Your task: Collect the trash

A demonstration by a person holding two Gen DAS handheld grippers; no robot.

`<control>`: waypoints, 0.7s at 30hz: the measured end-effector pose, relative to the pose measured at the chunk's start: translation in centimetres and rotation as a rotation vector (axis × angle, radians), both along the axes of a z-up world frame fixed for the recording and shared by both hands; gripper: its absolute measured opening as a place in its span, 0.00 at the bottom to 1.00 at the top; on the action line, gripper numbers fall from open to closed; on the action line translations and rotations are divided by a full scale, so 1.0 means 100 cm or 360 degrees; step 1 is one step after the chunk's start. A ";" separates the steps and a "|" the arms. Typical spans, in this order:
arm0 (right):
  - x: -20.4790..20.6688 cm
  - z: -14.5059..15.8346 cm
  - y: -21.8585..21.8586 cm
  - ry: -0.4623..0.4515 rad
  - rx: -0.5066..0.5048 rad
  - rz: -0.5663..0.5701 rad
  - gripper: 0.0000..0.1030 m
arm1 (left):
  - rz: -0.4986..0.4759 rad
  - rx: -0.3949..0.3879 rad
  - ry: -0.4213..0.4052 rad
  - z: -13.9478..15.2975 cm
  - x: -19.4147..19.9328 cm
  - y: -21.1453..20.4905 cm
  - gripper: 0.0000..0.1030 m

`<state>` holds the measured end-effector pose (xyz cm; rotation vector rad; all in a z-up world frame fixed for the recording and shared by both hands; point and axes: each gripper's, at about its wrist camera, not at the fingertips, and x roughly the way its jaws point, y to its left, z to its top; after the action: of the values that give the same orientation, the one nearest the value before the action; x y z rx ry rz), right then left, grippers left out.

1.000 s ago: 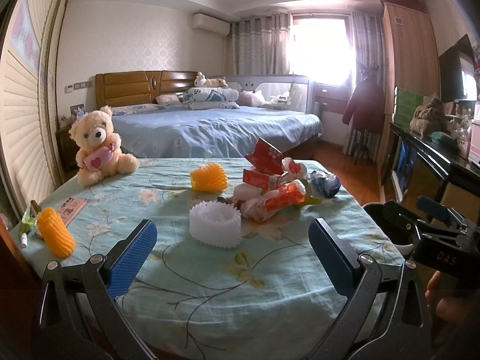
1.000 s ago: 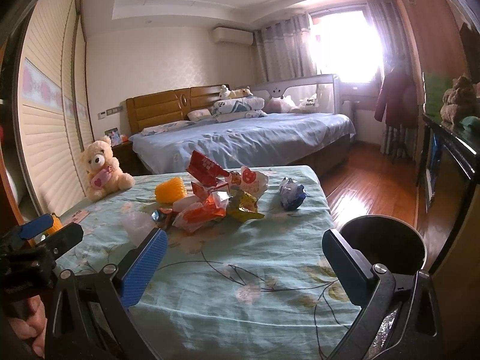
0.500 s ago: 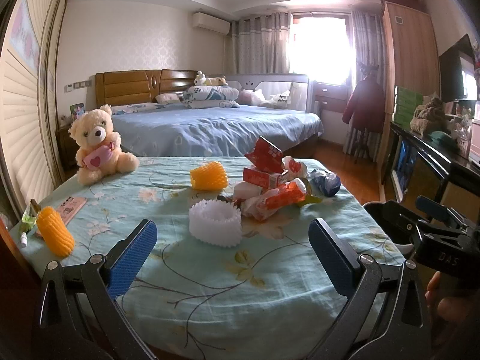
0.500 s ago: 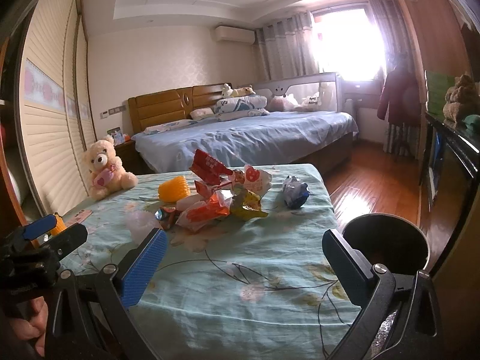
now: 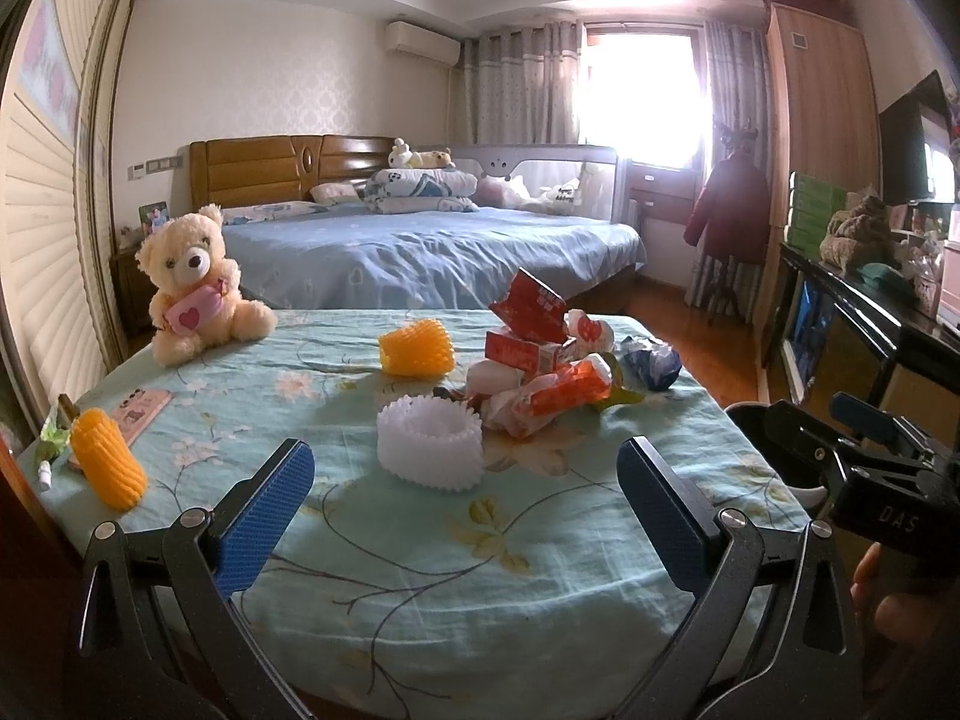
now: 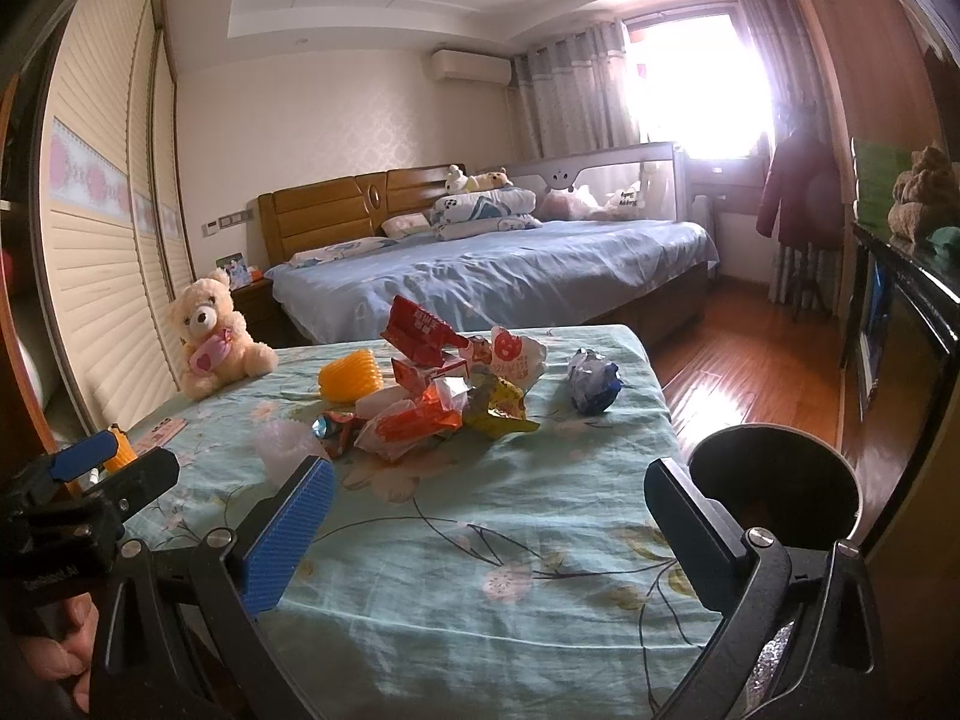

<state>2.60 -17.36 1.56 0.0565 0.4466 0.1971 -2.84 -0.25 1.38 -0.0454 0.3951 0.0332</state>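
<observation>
Wrappers (image 5: 543, 372) mid-table (image 5: 420, 570), bear (image 5: 195, 282) left, bin (image 6: 774, 486) right

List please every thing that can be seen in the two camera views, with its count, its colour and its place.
Wrapper pile: one heap, mostly red and orange, middle of table.
Foam net, white: one, in front of the pile.
Foam net, yellow: two; one behind the white one, other at table's left edge.
Crumpled wrapper: one, blue and white, right of the pile.
Teddy bear: one, cream, far left corner of table.
Table: one, teal floral cloth.
Bin: one, dark, beside table's right side.
Bed: one, blue sheets, behind table.
Left gripper: open, blue pads.
Right gripper: open, blue pads.
</observation>
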 end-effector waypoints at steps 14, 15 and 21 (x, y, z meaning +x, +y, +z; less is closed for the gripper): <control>0.012 -0.008 -0.002 0.0075 0.0032 0.0021 1.00 | -0.0004 -0.0012 0.0097 -0.018 0.012 -0.002 1.00; 0.014 -0.010 -0.001 0.0090 0.0037 0.0025 1.00 | -0.0003 -0.0016 0.0109 -0.017 0.015 0.000 1.00; 0.032 -0.017 -0.002 0.0184 0.0055 0.0052 1.00 | 0.0022 -0.0043 0.0192 -0.024 0.028 0.009 1.00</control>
<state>5.85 -17.61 -0.12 0.0947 0.5593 0.2347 0.00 0.61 -1.03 -0.0729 0.5158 0.0442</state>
